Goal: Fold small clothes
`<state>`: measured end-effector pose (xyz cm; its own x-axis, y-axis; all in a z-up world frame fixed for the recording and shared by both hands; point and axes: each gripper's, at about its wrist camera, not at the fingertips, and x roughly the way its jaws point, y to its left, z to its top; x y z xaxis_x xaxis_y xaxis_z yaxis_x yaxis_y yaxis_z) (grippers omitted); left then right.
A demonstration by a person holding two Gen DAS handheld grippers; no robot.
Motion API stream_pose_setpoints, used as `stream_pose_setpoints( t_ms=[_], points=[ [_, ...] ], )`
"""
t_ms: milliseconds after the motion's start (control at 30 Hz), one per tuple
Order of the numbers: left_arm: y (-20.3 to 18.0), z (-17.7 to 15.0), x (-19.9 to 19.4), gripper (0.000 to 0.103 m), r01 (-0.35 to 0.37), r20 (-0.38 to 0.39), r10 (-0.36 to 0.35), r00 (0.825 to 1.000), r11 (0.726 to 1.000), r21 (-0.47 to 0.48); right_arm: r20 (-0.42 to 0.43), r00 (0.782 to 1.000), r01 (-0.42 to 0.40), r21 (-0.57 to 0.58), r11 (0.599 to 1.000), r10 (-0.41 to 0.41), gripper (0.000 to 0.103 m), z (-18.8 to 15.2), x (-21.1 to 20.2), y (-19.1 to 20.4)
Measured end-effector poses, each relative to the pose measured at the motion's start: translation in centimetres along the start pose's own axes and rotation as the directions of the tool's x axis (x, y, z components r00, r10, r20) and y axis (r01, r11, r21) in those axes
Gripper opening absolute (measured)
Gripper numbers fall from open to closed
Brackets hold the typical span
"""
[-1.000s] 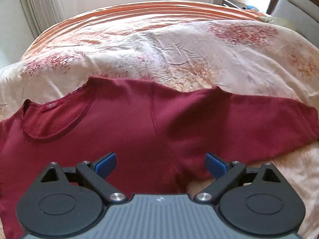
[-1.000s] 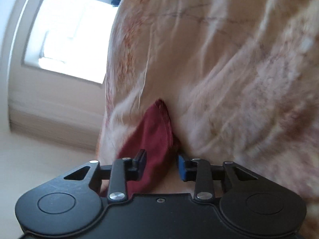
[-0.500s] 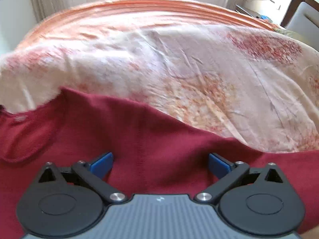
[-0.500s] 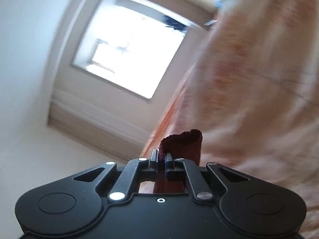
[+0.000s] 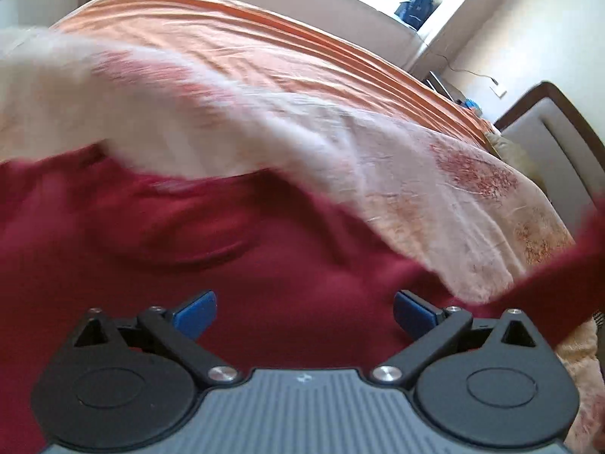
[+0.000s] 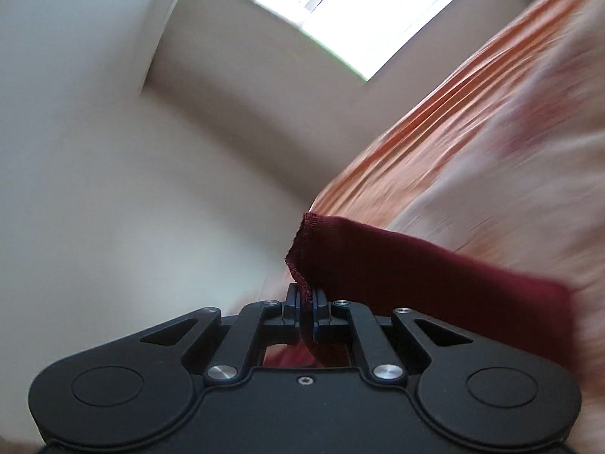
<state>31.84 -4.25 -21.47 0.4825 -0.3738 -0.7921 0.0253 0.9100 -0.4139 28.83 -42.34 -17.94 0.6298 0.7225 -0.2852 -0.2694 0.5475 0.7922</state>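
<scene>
A: What's the step, and how to do it well?

B: I judge it's the sleeve fold. The right gripper [image 6: 307, 299] has the cuff of the red top's sleeve [image 6: 397, 265] and holds it up in the air above the quilt [image 6: 510, 159]. To fold cleanly, carry the cuff across over the body in one smooth arc, keep the sleeve taut enough not to twist, and lay it flat so the crease falls at the shoulder seam. Don't drag the body along with it.

A: Where is the top?

B: The top [image 5: 264, 249] lies spread on the quilt, its body right under the left gripper [image 5: 304, 312]. The lifted sleeve shows at the right edge of the left view, rising off the bed.

A: And the tongs?

B: Right one: pinched tight, hemmed cuff edge clamped between the pads, cloth poking up past the tips. Left one: spread wide, blue pads [image 5: 194, 312] well apart, gripping nothing. It hangs over the red cloth; whether it touches, I cannot tell.

A: Use for the left?

B: It could pin the body near the shoulder while the sleeve comes over.
</scene>
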Motion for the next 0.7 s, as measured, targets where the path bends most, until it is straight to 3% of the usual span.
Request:
stream_pose_setpoints(
  t_ms=[133,267,333,400,467,600,700],
  points=[
    [6.7,-1.8,-4.1,0.102,-0.091,-0.001,0.091,0.996,0.995,-0.042,-0.192,0.981,-0.012,-0.118,0.993,-0.011,0.006,-6.3,9.8,4.6],
    [10.6,-2.8,-5.1,0.102,-0.116,-0.033,0.115,0.993,0.992,-0.053,-0.363,0.924,0.054,-0.192,0.98,-0.122,0.027,-12.9,15.1,4.9],
    [11.0,-2.7,-4.6,0.102,-0.099,-0.037,0.098,0.995,0.994,-0.038,-0.376,0.917,0.07,-0.181,0.981,-0.134,0.032,-14.6,14.1,4.5],
    [10.8,-2.6,-3.5,0.1,-0.056,-0.045,0.055,0.997,0.998,-0.014,-0.355,0.927,0.08,-0.122,0.989,-0.119,0.044,-14.8,12.1,3.5],
    [9.9,-2.8,-1.9,0.093,-0.001,-0.073,0.002,0.997,1.0,0.013,-0.325,0.936,0.111,-0.096,0.989,-0.137,0.048,-14.6,8.8,2.7],
    [8.0,-3.6,1.7,0.074,0.12,-0.163,-0.114,0.98,0.992,0.027,-0.272,0.941,0.192,-0.064,0.979,-0.203,0.049,-12.8,3.9,0.8],
    [6.8,-4.7,2.7,0.068,0.108,-0.164,-0.099,0.982,0.993,0.05,-0.244,0.936,0.248,-0.06,0.967,-0.255,0.049,-12.1,0.7,-0.6]
  ],
)
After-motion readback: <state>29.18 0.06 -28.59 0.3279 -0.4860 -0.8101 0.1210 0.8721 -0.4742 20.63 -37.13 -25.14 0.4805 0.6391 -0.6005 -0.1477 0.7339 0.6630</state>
